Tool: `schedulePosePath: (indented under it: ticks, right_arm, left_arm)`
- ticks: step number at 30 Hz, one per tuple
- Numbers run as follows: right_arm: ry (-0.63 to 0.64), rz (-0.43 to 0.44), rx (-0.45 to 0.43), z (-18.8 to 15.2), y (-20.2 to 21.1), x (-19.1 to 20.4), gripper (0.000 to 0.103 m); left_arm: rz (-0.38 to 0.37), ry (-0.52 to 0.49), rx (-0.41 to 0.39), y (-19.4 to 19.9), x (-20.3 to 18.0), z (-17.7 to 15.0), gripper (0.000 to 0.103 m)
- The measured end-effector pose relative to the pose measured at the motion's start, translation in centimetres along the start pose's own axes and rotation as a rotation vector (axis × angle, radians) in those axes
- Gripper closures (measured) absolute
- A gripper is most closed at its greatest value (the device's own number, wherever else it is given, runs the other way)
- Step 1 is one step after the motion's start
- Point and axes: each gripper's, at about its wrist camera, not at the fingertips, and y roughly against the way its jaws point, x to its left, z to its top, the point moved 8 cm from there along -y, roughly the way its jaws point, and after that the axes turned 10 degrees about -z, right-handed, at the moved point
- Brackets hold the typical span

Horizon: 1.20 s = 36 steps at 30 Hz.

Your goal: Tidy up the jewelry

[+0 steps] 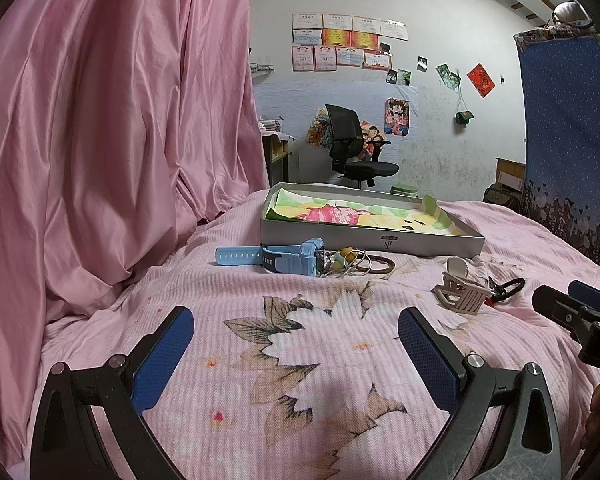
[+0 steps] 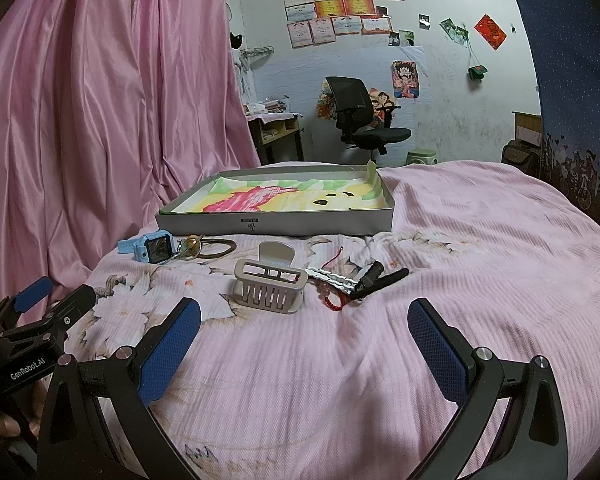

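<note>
1. Two tools hover low over the pink bedspread (image 2: 480, 240), both spread wide and holding nothing: the left tool (image 1: 296, 344) and the right tool (image 2: 304, 340).
2. Landmark: a shallow grey box (image 2: 276, 222) with a colourful cartoon lining sits open on the bed, beyond both tools.
3. Just in front of the box, toward its left end, lies a light blue watch (image 2: 152, 246).
4. Touching the watch on its right is a tangle of thin bangles with yellow-green beads (image 1: 346, 262), and against that a brown hair tie (image 2: 220, 248).
5. Nearer the tools than the box, ahead of the right tool, stands a beige claw hair clip (image 2: 268, 284).
6. Right of the clip, in front of the box's right end, lie a red beaded bracelet (image 2: 336, 300) and a black cord piece (image 2: 380, 278), bunched together.
7. Left of the box hangs a pink curtain (image 1: 100, 140).
</note>
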Motion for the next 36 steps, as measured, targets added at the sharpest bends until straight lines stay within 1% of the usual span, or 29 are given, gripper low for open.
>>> schedulePosePath:
  ticks: [9,12,16,19,22,26,30,32,36]
  right_arm:
    - [0.006,-0.001,-0.009,0.1,0.0,0.3,0.001]
    - [0.015,0.005,-0.012,0.0,0.0,0.5,0.001]
    - [0.032,0.016,-0.008,0.4,-0.2,0.7,0.001]
    - [0.044,0.032,-0.016,1.4,-0.3,0.8,0.001]
    - [0.056,0.05,-0.032,3.0,-0.7,1.2,0.001]
    - [0.064,0.075,-0.027,4.6,-1.5,1.9,0.001]
    - [0.078,0.083,0.012,5.5,-3.1,2.8,0.001]
    - [0.085,0.095,0.061,5.3,-4.5,3.4,0.001]
    - [0.09,0.107,0.153,3.7,-6.6,4.2,0.001]
  left_arm:
    - [0.007,0.004,-0.002,0.3,-0.4,-0.1,0.0]
    - [-0.001,0.015,-0.002,0.4,-0.4,0.2,0.0]
    - [-0.016,0.02,0.017,-0.4,0.7,0.7,0.0]
    - [-0.033,0.029,0.031,-0.9,0.9,1.6,0.0]
    - [-0.037,0.006,0.047,-1.7,1.1,2.5,0.0]
    - [-0.055,-0.035,0.103,-3.8,1.4,3.5,0.0]
    - [-0.076,-0.022,0.156,-5.7,1.9,4.1,0.0]
    - [-0.097,-0.013,0.196,-7.1,2.2,4.3,0.0]
    - [-0.133,-0.016,0.269,-9.3,2.1,3.7,0.0]
